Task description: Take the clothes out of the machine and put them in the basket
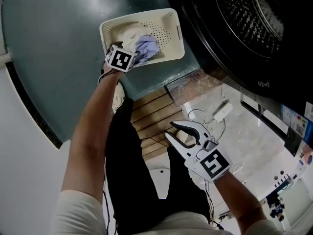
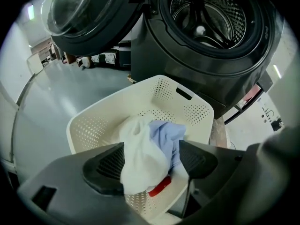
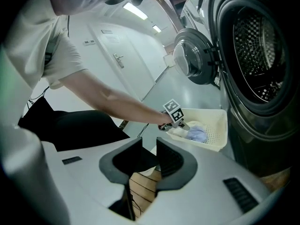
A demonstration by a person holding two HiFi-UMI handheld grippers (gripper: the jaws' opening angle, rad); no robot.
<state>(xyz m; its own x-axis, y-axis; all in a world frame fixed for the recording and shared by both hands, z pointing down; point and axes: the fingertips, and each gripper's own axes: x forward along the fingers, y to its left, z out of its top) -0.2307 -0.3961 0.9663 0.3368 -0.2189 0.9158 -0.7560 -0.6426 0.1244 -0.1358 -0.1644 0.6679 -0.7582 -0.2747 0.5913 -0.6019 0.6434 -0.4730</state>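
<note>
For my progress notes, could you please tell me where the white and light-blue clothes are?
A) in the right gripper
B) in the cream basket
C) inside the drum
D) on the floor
B: the clothes lie bunched inside the cream basket.

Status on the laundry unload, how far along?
Done: a white garment and a light blue garment lie in the cream basket. In hand: the left tongs stand open over the basket, white garment between them but unpinched; the right tongs are open and empty. Left: the visible part of the washer drum shows no clothes, so possibly nothing, though some of it is hidden.
</note>
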